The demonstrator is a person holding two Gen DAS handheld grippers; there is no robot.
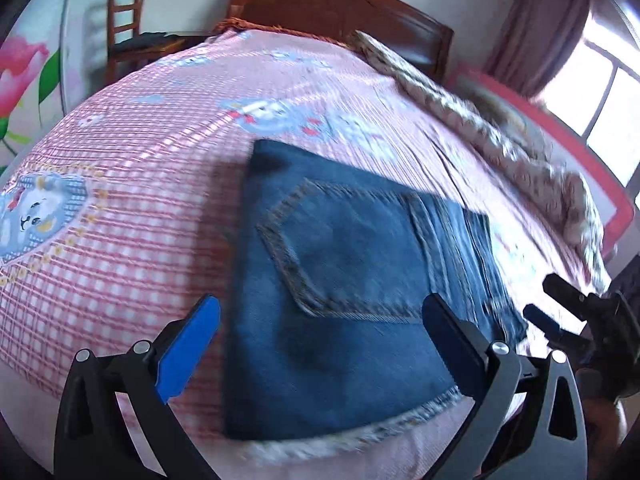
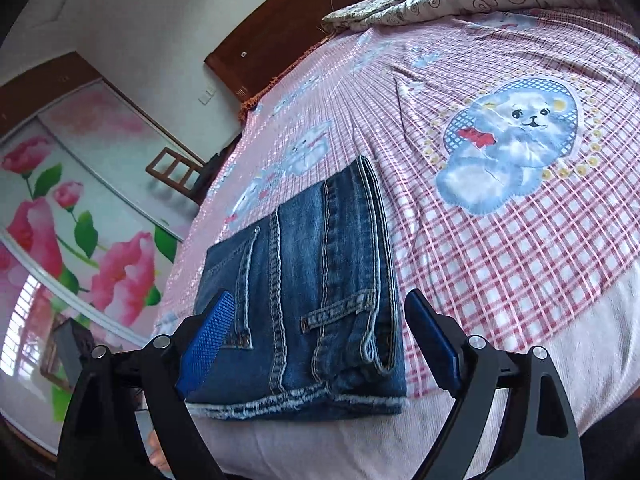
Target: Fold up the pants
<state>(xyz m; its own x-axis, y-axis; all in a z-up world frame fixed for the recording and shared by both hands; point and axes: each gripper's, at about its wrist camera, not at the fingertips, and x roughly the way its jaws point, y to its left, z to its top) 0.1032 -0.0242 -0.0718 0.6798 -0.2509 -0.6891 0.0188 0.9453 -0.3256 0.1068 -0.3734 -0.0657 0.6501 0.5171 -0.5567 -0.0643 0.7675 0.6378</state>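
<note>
The blue jeans (image 1: 344,280) lie folded into a compact rectangle on the pink checked bedspread (image 1: 120,208), back pocket facing up. My left gripper (image 1: 324,344) is open and empty, its fingers spread either side of the near part of the jeans, just above them. In the right wrist view the folded jeans (image 2: 312,292) show their stacked edges and frayed hem. My right gripper (image 2: 320,344) is open and empty, straddling the near end of the jeans. The right gripper also shows in the left wrist view (image 1: 568,312) at the far right.
A wooden headboard (image 1: 340,4) stands at the far end of the bed. A crumpled floral quilt (image 1: 500,132) lies along the bed's right side. A wooden chair (image 1: 128,24) stands beside the bed, by a wardrobe with flower prints (image 2: 80,216). A window (image 1: 600,92) is on the right.
</note>
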